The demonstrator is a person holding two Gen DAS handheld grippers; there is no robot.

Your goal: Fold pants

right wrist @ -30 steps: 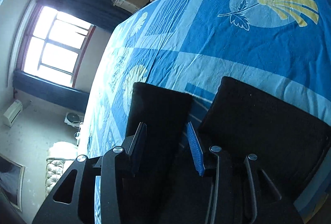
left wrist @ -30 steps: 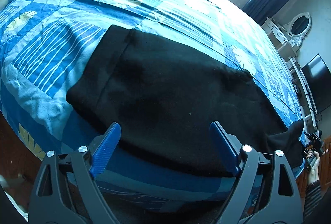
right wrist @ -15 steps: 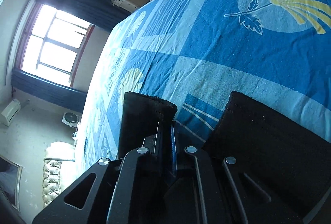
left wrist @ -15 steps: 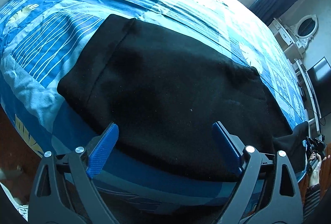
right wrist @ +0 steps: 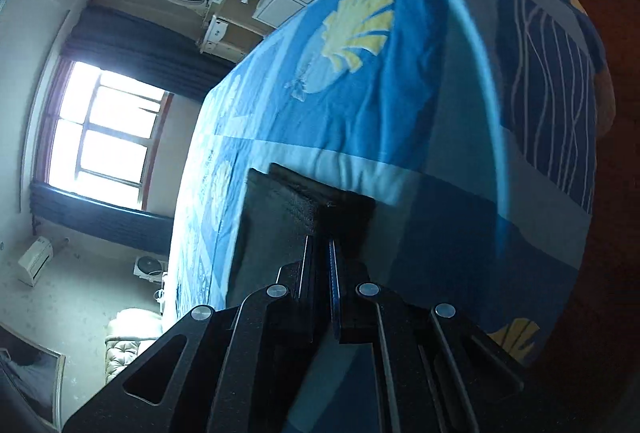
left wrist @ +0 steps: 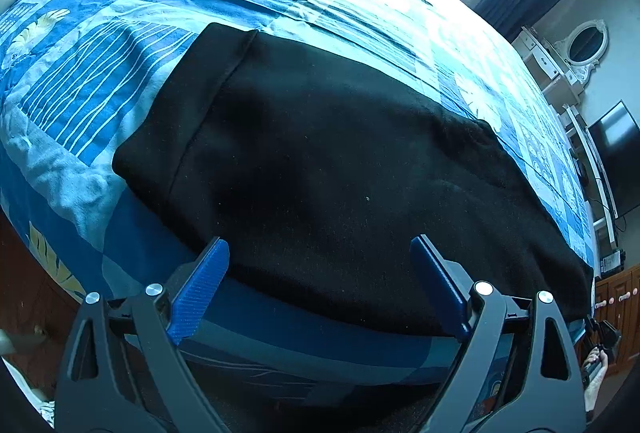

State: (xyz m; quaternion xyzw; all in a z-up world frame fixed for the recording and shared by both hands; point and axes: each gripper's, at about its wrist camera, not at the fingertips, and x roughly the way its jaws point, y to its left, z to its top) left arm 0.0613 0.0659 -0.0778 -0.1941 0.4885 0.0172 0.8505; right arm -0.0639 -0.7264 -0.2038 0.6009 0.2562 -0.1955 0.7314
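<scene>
Black pants point(left wrist: 340, 173) on blue bedspread point(left wrist: 80, 105)

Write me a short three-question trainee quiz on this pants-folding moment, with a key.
1. True or false: the left gripper is shut on the black pants.
2. What does the right gripper hold? A) a pillow B) a corner of the bedspread C) an end of the pants
3. Fill in: the pants lie on a blue patterned ____.

Key:
1. False. It is open, at the near edge of the pants, gripping nothing.
2. C. It is shut on the dark cloth.
3. Bedspread.
</scene>
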